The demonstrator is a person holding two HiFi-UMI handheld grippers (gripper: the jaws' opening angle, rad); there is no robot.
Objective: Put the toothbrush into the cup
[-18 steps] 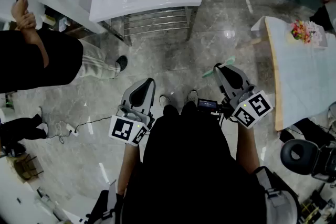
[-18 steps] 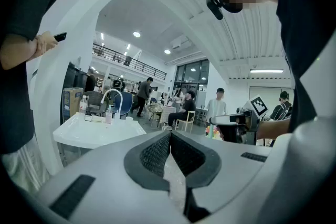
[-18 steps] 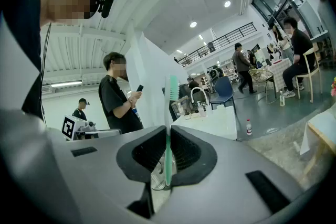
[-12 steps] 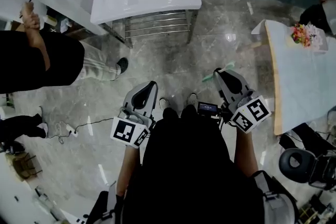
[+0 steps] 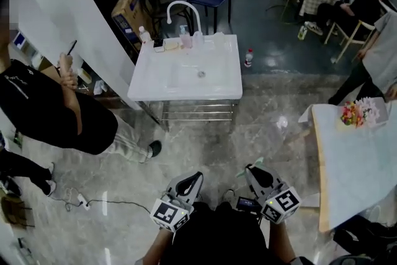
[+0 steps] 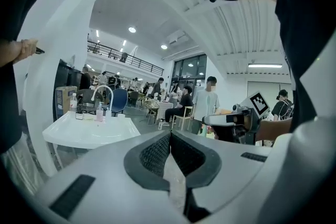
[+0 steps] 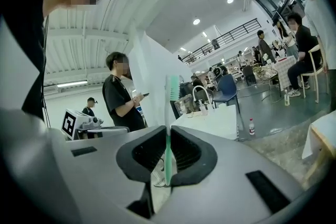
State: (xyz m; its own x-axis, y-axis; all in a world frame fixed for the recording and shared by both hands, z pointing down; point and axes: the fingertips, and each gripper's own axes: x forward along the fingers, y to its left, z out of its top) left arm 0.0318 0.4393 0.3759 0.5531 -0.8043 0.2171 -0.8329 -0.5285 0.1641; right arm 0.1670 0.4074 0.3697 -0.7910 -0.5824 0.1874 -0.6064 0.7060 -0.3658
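My right gripper (image 7: pixel 168 132) is shut on a green toothbrush (image 7: pixel 168 128), which stands upright between the jaws with its head (image 7: pixel 172 87) above them. In the head view the right gripper (image 5: pixel 253 170) shows at the bottom edge, with the toothbrush (image 5: pixel 255 162) poking from its tip. My left gripper (image 5: pixel 190 182) sits beside it; its jaws (image 6: pixel 169 137) are shut with nothing between them. Far ahead stands a white sink (image 5: pixel 186 80) with a curved faucet (image 5: pixel 181 9) and a pinkish cup (image 5: pixel 185 41) at its back edge. The sink (image 6: pixel 89 132) also shows in the left gripper view.
A person in black (image 5: pixel 56 112) stands left of the sink. A white table (image 5: pixel 356 164) with flowers (image 5: pixel 356 112) lies at the right. A bottle (image 5: pixel 249 58) stands on the floor by the sink, a cable (image 5: pixel 93 202) trails at lower left, and chairs and seated people fill the back.
The head view has lifted, so the sink now sits mid-frame and both grippers have dropped to the bottom edge. The toothbrush stays in the right gripper.
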